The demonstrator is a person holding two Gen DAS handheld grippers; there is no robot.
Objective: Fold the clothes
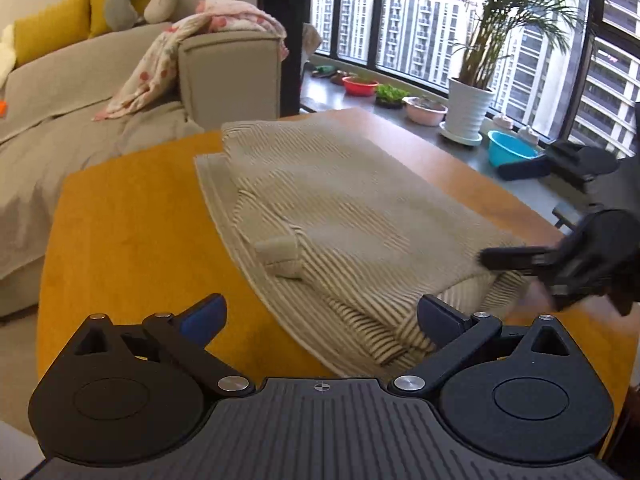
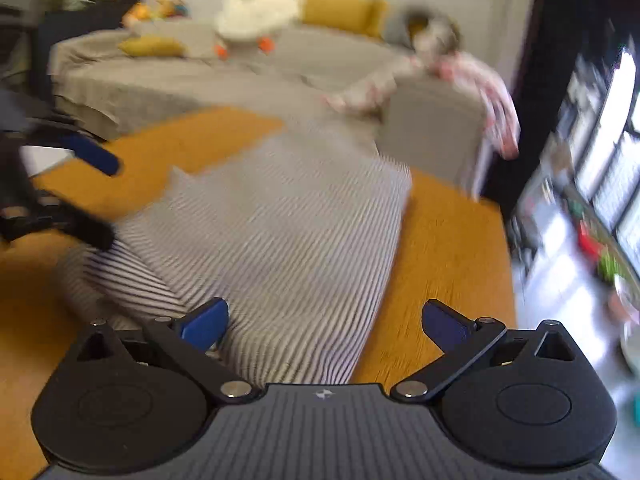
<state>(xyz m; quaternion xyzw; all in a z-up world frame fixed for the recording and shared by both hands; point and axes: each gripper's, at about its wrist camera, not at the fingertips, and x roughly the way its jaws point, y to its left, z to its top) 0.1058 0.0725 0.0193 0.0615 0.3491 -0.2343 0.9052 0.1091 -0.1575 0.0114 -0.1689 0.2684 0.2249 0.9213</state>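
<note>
One striped garment (image 1: 340,216) lies on the orange tabletop (image 1: 132,220), already folded over itself in several layers, and both tools are empty. The left gripper (image 1: 320,320) has its jaws wide apart, and the near corner of the cloth lies just ahead of them, closer to the right jaw. The right gripper (image 2: 324,324) is also wide open; the near edge of the garment passes between its jaws, nearer the left one (this view is blurred, so I cannot tell if a jaw touches the cloth). The fabric looks like a soft rib knit, light and limp, so I judge it will sag and stretch when it is lifted by one point. A small rolled cuff (image 1: 280,258) sits on top and may slip off. The better hold is probably the thick folded corners nearest the jaws, all layers pinched together.
</note>
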